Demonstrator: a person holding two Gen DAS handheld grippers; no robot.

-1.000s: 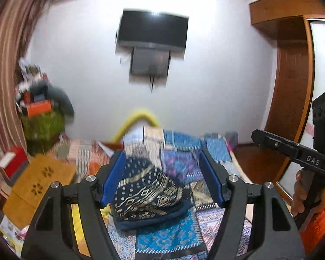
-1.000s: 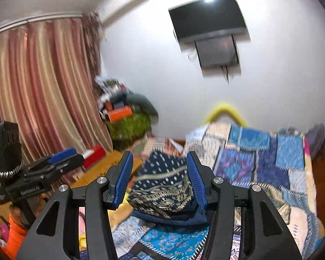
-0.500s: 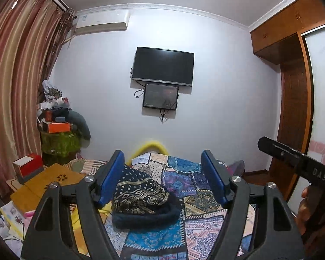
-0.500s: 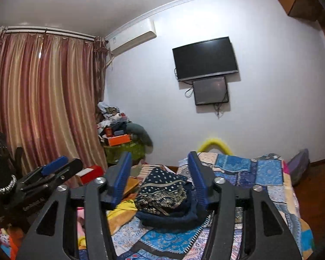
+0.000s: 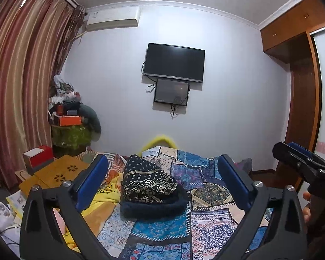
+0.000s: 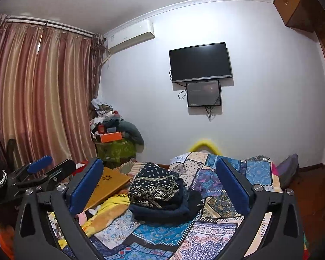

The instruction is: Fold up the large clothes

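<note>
the folded garment (image 5: 150,186) lay at lower centre of the left wrist frame, resting on the patchwork bedspread (image 5: 208,223). it was a compact, roughly rectangular bundle of dark navy fabric. its upper face carried a cream print: small dots toward the far end, then bands of diamonds and zigzags toward the near end. a plain navy layer protruded beneath the printed layers along the near edge, forming a rounded lip. in the right wrist frame the same garment (image 6: 160,191) sat at lower centre, with loose dark folds bunched on its right side.

the left gripper (image 5: 161,181) was spreading its jaws, which already stood wide. the blue pads (image 5: 91,183) flanked the bundle in the picture without touching it, and nothing was held. the right gripper (image 6: 160,183) was likewise spreading, jaws wide, with its pads (image 6: 85,186) clear of the cloth.

a yellow blanket (image 5: 99,199) lay just left of the bundle, at lower left. a wooden lap table (image 5: 54,174) stood further left. a television (image 5: 174,61) hung on the wall at upper centre.
</note>
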